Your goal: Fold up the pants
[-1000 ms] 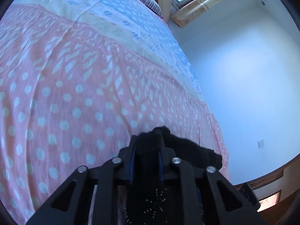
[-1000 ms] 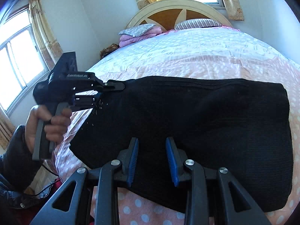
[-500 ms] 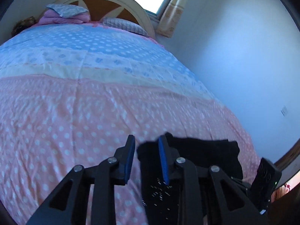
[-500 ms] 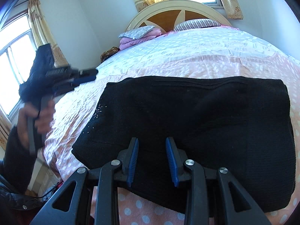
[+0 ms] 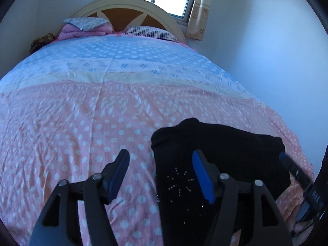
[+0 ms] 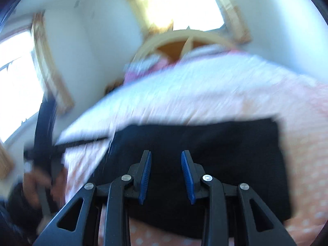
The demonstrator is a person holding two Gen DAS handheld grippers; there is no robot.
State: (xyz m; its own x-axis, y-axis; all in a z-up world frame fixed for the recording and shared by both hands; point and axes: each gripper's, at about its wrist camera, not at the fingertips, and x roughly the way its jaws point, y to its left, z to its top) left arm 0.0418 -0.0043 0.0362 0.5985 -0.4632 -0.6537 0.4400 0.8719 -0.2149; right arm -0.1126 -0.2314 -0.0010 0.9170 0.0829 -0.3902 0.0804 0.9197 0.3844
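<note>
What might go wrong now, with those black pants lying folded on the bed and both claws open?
The black pants lie near the foot edge of the bedspread, so a nudge might slide them off. The open left gripper has one finger over the fabric and might snag and undo the fold. The right gripper view is blurred by motion, so it might brush the pile.

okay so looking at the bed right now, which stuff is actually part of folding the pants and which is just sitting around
Part of the job:
black pants, lying folded on the bedspread
left gripper, open
right gripper, open

Just lying about:
striped pillow
pink folded bedding with a patterned pillow on top
brown item beside them
curtains
</note>
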